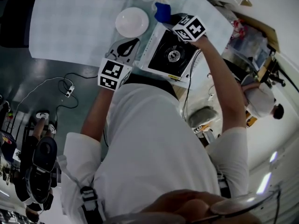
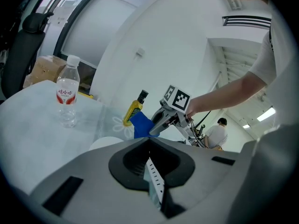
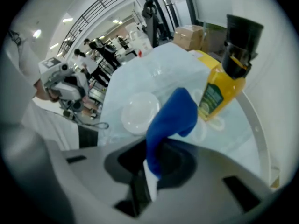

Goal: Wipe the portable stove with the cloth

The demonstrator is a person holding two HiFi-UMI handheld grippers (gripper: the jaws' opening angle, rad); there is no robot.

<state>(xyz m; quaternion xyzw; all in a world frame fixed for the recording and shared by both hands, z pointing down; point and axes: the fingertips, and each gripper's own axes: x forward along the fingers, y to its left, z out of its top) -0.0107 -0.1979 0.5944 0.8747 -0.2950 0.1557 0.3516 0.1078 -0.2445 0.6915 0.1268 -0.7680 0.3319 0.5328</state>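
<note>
Apparently wiping hasn't begun: the right gripper (image 3: 150, 174) pinches the cloth (image 3: 170, 115) near the far edge of the stove (image 1: 170, 55); the left gripper (image 2: 153, 183) is closed, empty.

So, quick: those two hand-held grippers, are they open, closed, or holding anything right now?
Left hand-held gripper: closed, nothing in it.
Right hand-held gripper: closed on the blue cloth.

A white short-sleeved shirt (image 1: 149, 143) was worn, crossed by dark straps (image 1: 90, 200) with a buckle. The left gripper (image 1: 131, 45) and the right gripper (image 1: 170, 18) were cased in grey shells (image 2: 93, 181) with black recesses (image 2: 149, 162). Each was topped by a cube (image 1: 113, 73) printed with black-and-white square markers.
</note>
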